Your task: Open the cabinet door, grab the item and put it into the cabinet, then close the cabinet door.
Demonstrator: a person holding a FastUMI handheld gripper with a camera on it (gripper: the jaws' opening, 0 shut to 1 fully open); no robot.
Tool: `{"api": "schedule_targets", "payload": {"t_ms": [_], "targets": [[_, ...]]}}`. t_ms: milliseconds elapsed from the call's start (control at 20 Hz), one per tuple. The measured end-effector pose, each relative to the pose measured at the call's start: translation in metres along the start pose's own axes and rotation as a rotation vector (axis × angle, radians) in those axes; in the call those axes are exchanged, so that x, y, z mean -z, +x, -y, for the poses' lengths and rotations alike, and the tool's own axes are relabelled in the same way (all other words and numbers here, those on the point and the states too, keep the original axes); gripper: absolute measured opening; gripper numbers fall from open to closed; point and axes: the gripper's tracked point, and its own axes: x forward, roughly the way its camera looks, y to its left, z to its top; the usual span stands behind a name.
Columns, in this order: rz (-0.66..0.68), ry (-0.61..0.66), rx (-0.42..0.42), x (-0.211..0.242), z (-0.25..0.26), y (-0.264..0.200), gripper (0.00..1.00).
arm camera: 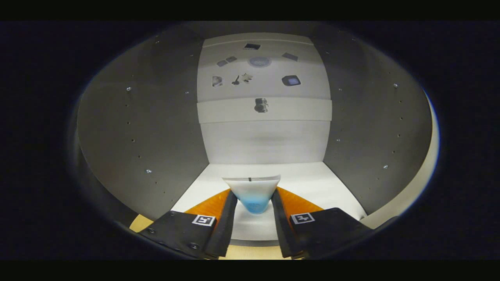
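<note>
**Gripper view: tube held over the cabinet shelf**

Gripper view looks straight into the open cabinet [164, 128], grey side walls either side and a pale back panel [265, 140] beyond. The gripper [254, 207] is clamped on a squeeze tube [252, 191], both fingers pressing its sides. The tube's long axis runs forward along the fingers, its flat crimped end pointing at the back panel. It sits just above the white shelf floor [312, 183], inside the front edge. Judging by this, the next move is a short lowering and release; the shelf lies directly beneath the tube.
</note>
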Motion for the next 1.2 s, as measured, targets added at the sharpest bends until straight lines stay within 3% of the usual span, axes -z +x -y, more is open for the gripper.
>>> {"api": "schedule_targets", "payload": {"t_ms": [100, 300, 400, 450, 650, 850, 1200], "targets": [[0.004, -0.013, -0.007, 0.001, -0.002, 0.003, 0.56], [0.008, -0.022, -0.007, 0.002, -0.006, 0.01, 0.64], [0.005, -0.02, -0.01, 0.002, -0.009, 0.01, 0.74], [0.006, -0.021, -0.007, 0.002, -0.009, 0.008, 0.84], [0.062, -0.029, 0.012, -0.01, -0.012, -0.016, 0.93], [0.133, -0.03, 0.019, -0.023, -0.025, -0.067, 0.94], [0.302, -0.048, 0.038, -0.035, -0.063, -0.215, 0.94]]}}
